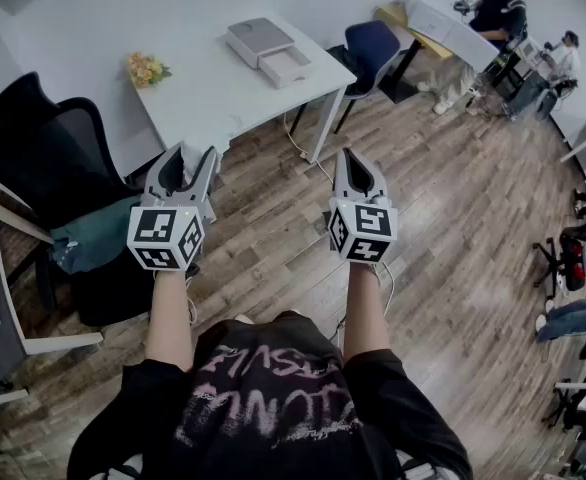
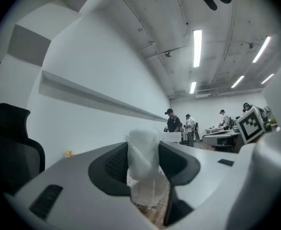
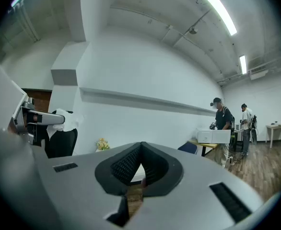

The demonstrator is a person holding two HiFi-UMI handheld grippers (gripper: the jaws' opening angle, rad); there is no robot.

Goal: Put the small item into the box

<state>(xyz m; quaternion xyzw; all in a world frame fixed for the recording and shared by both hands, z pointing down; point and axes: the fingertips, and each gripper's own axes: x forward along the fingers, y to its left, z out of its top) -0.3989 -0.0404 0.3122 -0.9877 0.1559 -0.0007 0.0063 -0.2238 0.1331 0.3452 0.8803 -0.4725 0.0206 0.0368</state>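
The small item [image 2: 143,164], a crumpled white wad (tissue or thin plastic, I cannot tell), is pinched between the 2 jaws of my left claw [image 1: 195,154], held in the air. My right claw [image 1: 357,160] is closed on nothing. The box [image 1: 268,50] lies ahead on the white surface [image 1: 213,80], well apart from both.

Both bare forearms, the left forearm [image 1: 168,313] and the right forearm [image 1: 366,308], were held forward from the torso, side by side and well apart. The left gripper [image 1: 195,155] was pointed ahead, and a crumpled white item [image 2: 143,166] was pinched between its pads. The right gripper [image 1: 358,160] was likewise pointed ahead, its jaws set together at the tips, with nothing gripped between them. Each gripper's marker cube was turned up toward the head.
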